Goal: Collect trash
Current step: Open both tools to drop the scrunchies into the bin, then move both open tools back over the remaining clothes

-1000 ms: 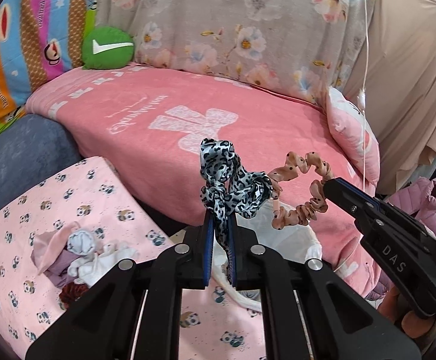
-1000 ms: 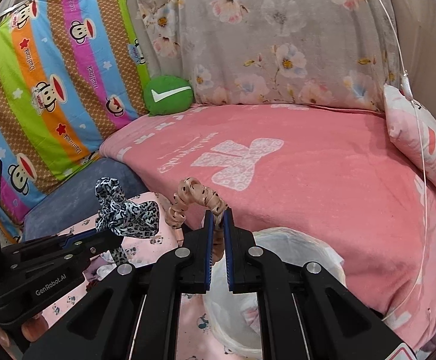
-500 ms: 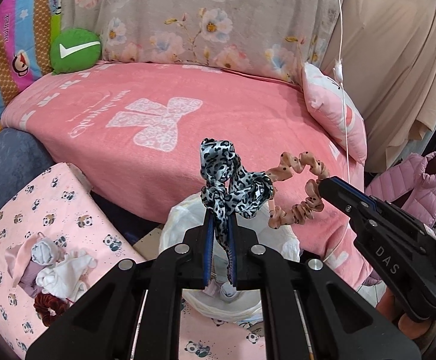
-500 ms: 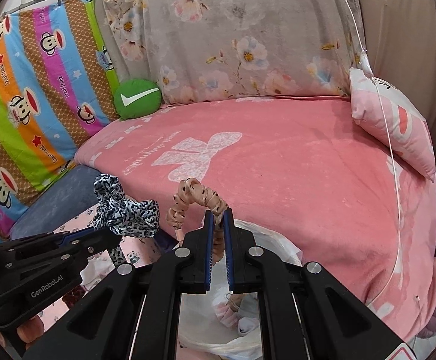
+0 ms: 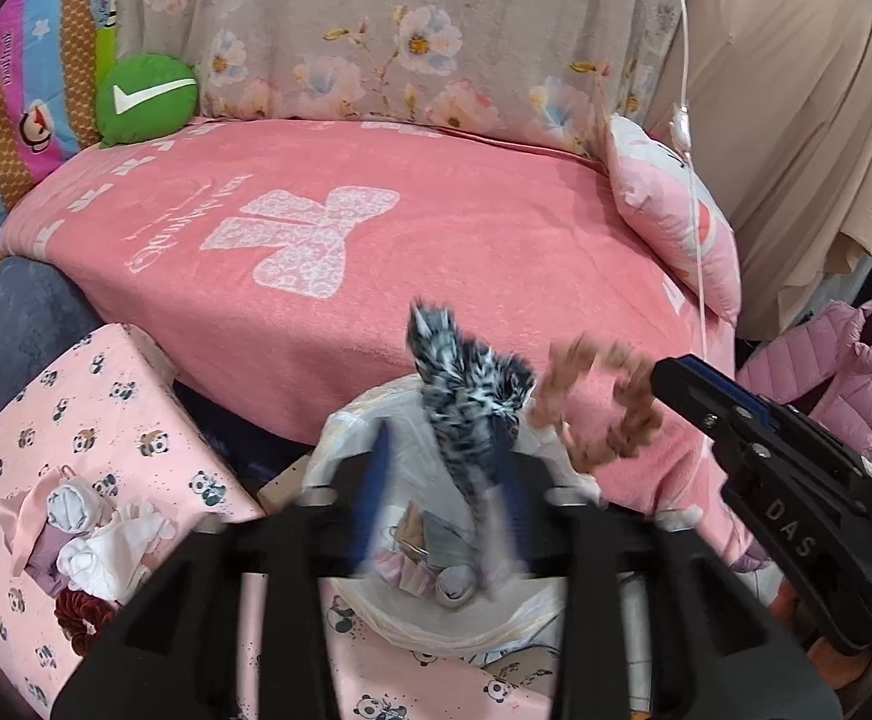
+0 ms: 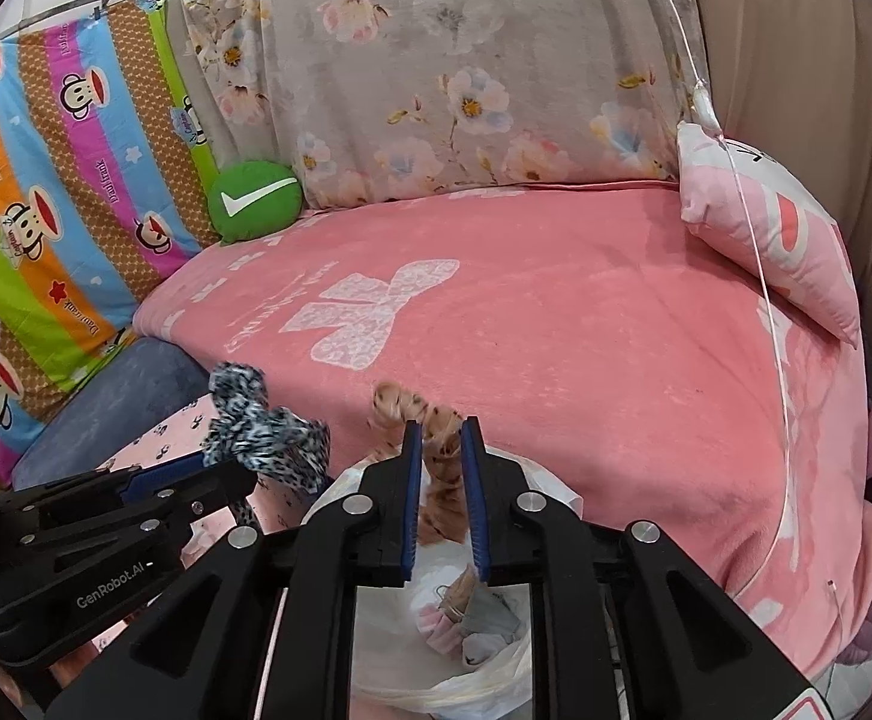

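Note:
A black-and-white leopard-print scrunchie (image 5: pixel 466 402) hangs blurred between the parted fingers of my left gripper (image 5: pixel 442 468), right over a white-lined trash bin (image 5: pixel 370 594). A tan dotted scrunchie (image 6: pixel 436 456) hangs between the parted fingers of my right gripper (image 6: pixel 439 444), also over the bin (image 6: pixel 496 672). Both grippers are open. The tan scrunchie (image 5: pixel 604 408) and right gripper (image 5: pixel 676 372) show in the left wrist view. The leopard scrunchie (image 6: pixel 262 426) and the left gripper (image 6: pixel 226 468) show in the right wrist view. The bin holds several small cloth items (image 6: pixel 472 618).
A pink panda-print box (image 5: pixel 106 420) at the left carries a pile of small cloth items (image 5: pixel 82 516). Behind the bin is a pink bed (image 5: pixel 376 228) with a green cushion (image 5: pixel 145 96) and a pink pillow (image 5: pixel 676 222). A pink jacket (image 5: pixel 844 366) lies at the right.
Both grippers have moved over the bin and opened. The two scrunchies, held tight before, are now loose between the fingers and blurred with motion.

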